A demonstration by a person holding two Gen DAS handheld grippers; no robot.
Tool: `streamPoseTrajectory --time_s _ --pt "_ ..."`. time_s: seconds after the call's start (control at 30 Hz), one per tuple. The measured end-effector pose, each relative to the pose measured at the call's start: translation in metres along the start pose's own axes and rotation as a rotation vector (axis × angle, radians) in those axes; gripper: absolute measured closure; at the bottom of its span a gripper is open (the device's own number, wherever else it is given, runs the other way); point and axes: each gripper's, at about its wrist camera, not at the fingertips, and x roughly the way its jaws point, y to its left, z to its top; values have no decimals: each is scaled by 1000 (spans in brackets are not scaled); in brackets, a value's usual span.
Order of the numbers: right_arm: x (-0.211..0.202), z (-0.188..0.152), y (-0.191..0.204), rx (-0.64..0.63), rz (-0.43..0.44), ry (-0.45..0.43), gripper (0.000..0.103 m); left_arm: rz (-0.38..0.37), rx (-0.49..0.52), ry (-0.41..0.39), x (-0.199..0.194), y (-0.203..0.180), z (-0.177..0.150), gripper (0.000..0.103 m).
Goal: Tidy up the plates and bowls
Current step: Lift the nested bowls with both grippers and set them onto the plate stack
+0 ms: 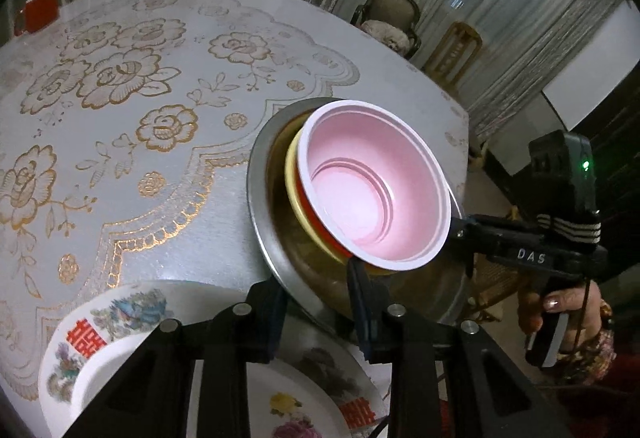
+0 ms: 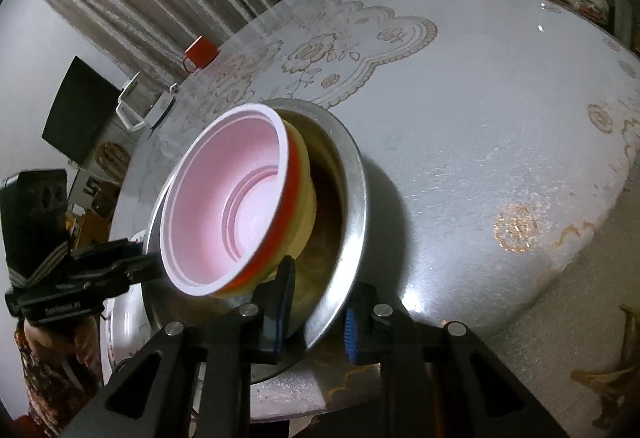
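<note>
A steel basin [image 1: 264,214] [image 2: 354,198] holds a yellow bowl [image 1: 294,182] [image 2: 306,174] with a red bowl with pink inside [image 1: 372,182] [image 2: 228,198] nested in it. My left gripper [image 1: 316,302] has one finger over the basin's near rim and one outside it, closed on the rim. My right gripper [image 2: 318,302] [image 1: 460,230] grips the basin's opposite rim the same way. Flowered white plates [image 1: 92,342] lie under my left gripper, and the basin sits tilted over them.
The round table [image 1: 120,118] [image 2: 480,118] has a white cloth with gold flowers. A red mug [image 1: 38,10] [image 2: 202,52] stands at its far edge. Chairs [image 1: 394,18] and curtains lie beyond. The table's near edge [image 2: 560,278] is by my right gripper.
</note>
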Motion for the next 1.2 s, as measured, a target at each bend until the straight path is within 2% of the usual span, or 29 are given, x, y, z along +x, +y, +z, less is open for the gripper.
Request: streamPoseTrajectory --time_s 0.13,0.33,0.63,0.93,1.2 --pt "-5 -1 2 -14 -18 -10 83 8 0 -30 -1 -7 -7 74" --pt "-11 -10 -2 -5 6 -17 83 -19 -25 -93 -11 -12 -18 74" --pt "-38 -22 9 -44 9 -82 83 -29 -25 -184 -36 -26 -36 74" --pt "-63 -32 39 -105 20 -119 83 -31 -39 -258 -70 -28 -55 74" --pt "-64 -37 75 -169 66 -116 83 17 -67 -319 -107 -18 -80 74"
